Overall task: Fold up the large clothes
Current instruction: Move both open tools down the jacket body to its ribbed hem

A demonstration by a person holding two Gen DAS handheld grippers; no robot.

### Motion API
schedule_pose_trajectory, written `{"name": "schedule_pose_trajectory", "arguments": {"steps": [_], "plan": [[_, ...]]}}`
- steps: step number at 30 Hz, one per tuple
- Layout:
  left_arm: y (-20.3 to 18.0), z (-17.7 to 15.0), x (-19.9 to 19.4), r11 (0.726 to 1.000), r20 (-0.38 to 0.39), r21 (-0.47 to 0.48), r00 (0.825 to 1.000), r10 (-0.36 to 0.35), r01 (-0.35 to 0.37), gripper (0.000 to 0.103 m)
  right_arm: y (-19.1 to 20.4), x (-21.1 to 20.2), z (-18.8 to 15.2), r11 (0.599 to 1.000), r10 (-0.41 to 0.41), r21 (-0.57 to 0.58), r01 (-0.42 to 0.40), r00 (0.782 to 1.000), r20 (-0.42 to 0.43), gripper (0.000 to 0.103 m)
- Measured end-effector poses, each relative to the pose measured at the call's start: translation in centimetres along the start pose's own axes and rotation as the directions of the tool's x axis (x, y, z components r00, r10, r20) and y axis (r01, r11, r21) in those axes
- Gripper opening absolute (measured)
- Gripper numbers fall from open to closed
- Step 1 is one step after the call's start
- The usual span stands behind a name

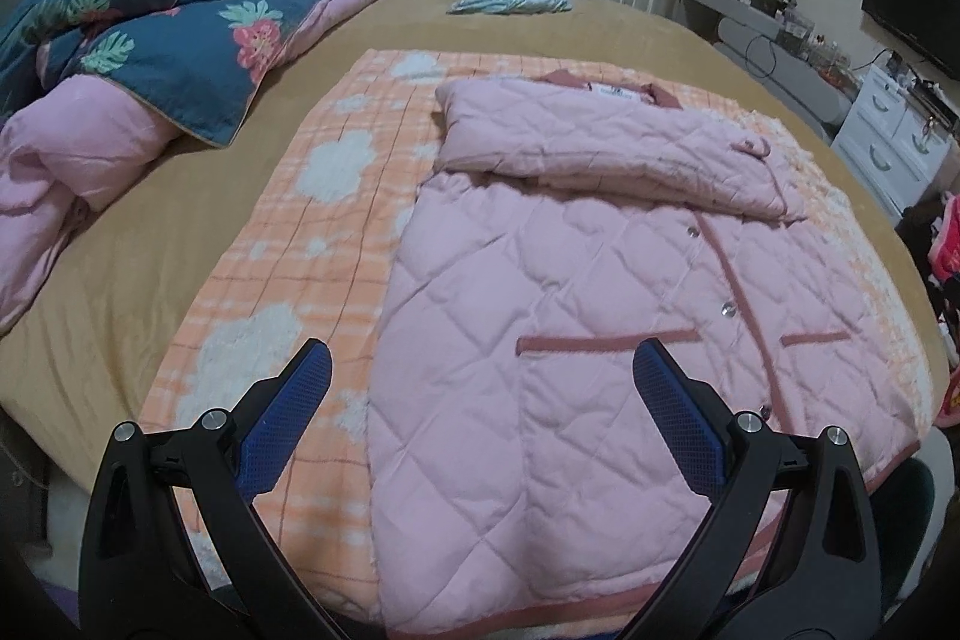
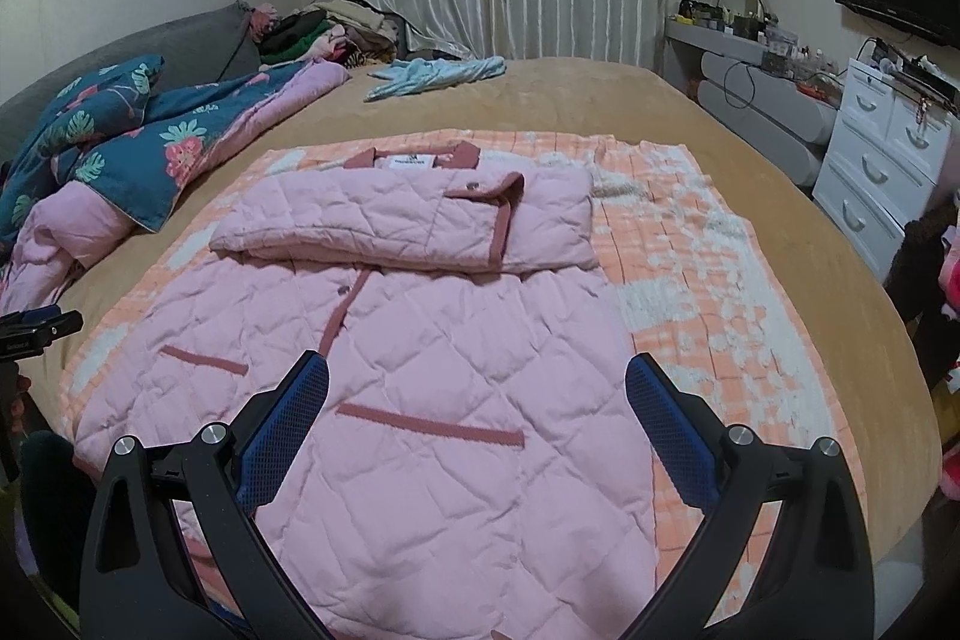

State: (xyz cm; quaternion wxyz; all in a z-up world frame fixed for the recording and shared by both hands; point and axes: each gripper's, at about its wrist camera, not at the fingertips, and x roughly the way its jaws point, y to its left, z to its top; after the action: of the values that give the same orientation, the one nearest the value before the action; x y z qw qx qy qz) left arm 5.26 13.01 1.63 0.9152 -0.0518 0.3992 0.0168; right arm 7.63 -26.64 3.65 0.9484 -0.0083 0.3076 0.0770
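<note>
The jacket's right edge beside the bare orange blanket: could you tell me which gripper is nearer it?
Right. The right gripper hovers open over the pink jacket by that edge; the left gripper hovers open over the jacket's opposite side.

The right tool (image 2: pixel 477 418) hangs with its blue pads spread wide, empty, over the lower half of a pink quilted jacket (image 2: pixel 420 358). The jacket lies front up on an orange checked blanket (image 2: pixel 708 280) on the bed (image 2: pixel 780 172), sleeves folded across the chest. A flowered duvet (image 2: pixel 120 142) is heaped to the left.
</note>
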Motion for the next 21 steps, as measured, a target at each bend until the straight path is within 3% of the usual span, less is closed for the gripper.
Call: {"name": "schedule_pose_trajectory", "arguments": {"steps": [21], "plan": [[1.0, -4.7, 3.1, 0.999, -0.123, 0.024, 0.992, 0.026, -0.023, 0.094, -1.5, 1.2, -3.8, 1.000, -0.028, 0.002, 0.028, 0.996, -0.090, 0.099]]}}
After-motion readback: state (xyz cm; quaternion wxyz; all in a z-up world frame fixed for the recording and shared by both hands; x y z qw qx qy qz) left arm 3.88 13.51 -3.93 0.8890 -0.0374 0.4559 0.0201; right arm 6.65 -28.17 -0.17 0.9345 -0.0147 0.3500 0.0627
